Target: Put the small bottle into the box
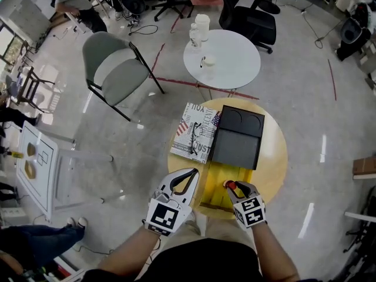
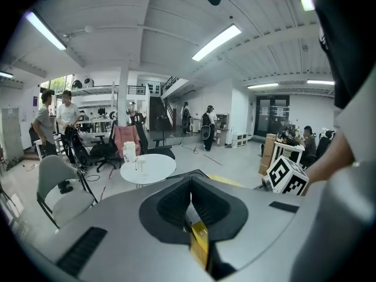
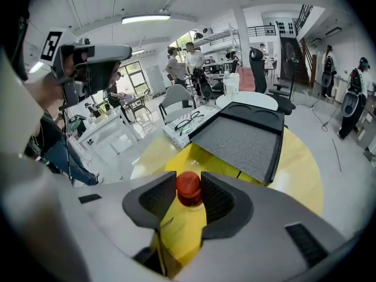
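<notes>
The left gripper [image 1: 195, 171] hangs with its jaws together and empty, just left of the yellow box [image 1: 218, 184]. The right gripper [image 1: 233, 187] is clamped on the red cap of the bottle [image 1: 230, 185], low over the box's near end. Beyond, the black lid [image 1: 238, 135] lies flat on the table [image 1: 273, 157], with glasses [image 1: 194, 138] to its left.
</notes>
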`<state>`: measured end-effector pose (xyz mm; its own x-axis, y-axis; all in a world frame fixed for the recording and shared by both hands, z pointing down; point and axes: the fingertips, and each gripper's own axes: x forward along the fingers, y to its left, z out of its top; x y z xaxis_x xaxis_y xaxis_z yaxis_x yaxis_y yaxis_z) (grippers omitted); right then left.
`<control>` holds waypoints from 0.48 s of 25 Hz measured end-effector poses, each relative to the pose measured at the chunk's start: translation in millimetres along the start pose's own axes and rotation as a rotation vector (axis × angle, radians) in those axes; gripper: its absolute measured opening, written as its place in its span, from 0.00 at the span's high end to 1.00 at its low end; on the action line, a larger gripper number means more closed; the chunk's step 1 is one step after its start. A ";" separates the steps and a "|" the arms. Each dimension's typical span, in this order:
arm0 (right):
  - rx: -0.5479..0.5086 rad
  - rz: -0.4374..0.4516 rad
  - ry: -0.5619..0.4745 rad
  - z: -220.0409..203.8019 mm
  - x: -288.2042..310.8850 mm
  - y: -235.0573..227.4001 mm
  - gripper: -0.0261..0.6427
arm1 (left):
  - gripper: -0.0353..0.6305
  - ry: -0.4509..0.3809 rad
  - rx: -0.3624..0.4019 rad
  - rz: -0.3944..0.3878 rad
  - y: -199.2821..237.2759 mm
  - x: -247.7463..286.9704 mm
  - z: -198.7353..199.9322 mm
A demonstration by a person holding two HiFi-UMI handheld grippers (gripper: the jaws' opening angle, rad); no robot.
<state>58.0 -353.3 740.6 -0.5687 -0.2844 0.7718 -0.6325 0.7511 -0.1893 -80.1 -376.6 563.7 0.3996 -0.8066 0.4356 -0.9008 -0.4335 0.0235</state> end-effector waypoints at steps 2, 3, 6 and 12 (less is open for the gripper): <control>-0.002 -0.011 0.009 -1.7 1.4 1.0 0.75 | 0.92 -0.006 0.002 0.006 3.2 -4.1 1.7; -0.001 -0.016 0.015 -3.4 1.7 1.6 0.75 | 0.92 -0.006 0.003 0.009 4.5 -6.7 2.1; 0.004 -0.024 0.023 -6.4 -0.2 3.6 0.75 | 0.92 -0.012 0.002 0.014 5.5 -14.1 4.5; 0.033 -0.042 -0.027 1.2 -21.0 12.6 0.77 | 0.92 -0.040 0.026 0.008 -4.8 -39.3 17.3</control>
<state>61.4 -338.5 721.3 -0.5547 -0.3316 0.7631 -0.6728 0.7184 -0.1769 -88.6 -349.8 530.8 0.3989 -0.8253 0.3996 -0.8997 -0.4364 -0.0033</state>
